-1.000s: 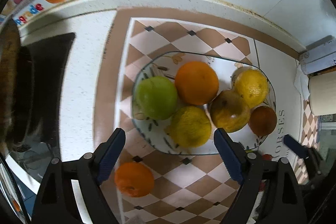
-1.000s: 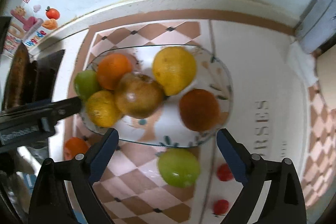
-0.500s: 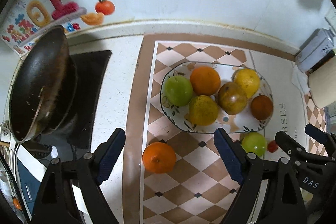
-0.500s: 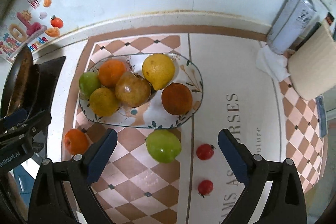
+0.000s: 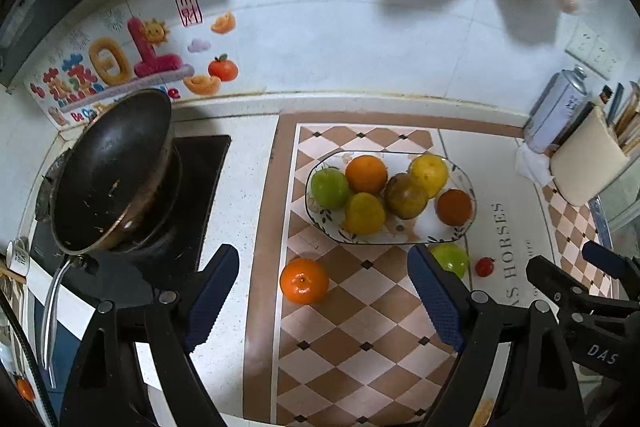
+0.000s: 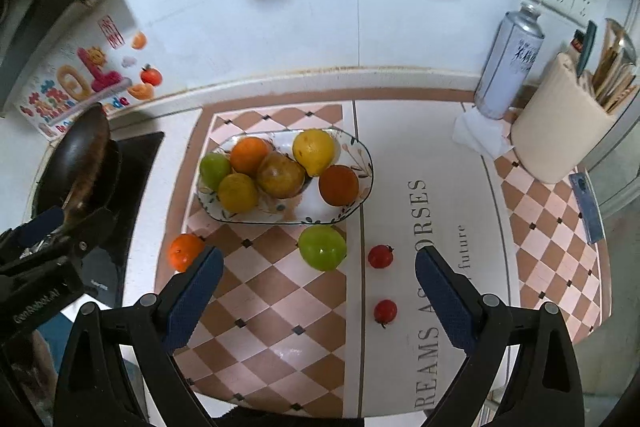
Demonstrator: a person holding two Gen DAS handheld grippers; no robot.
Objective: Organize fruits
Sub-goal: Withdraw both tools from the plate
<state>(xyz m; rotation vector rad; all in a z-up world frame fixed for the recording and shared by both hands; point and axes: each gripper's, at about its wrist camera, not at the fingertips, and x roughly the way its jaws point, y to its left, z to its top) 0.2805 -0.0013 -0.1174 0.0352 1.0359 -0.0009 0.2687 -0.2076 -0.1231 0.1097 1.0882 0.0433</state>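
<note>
A patterned oval plate (image 5: pixel 464 231) (image 6: pixel 362 157) holds several fruits: oranges, yellow citrus and a green apple (image 5: pixel 330 188). Loose on the mat in front of it lie an orange (image 5: pixel 304 281) (image 6: pixel 185 251), a green apple (image 5: pixel 450 259) (image 6: pixel 322 247) and two cherry tomatoes (image 6: pixel 380 256) (image 6: pixel 385 311). My left gripper (image 5: pixel 324 301) is open and empty, above and in front of the loose orange. My right gripper (image 6: pixel 320 297) is open and empty, in front of the loose apple. Each gripper shows at the edge of the other's view.
A black wok (image 5: pixel 110 171) sits on a stove at the left. A spray can (image 6: pixel 508 63), a beige utensil holder (image 6: pixel 560 135) and a white tissue (image 6: pixel 478 135) stand at the back right. The tiled wall runs behind the counter.
Both grippers have pulled back and up from the plate, so more of the counter shows. The fruits have not moved. Both stay open.
</note>
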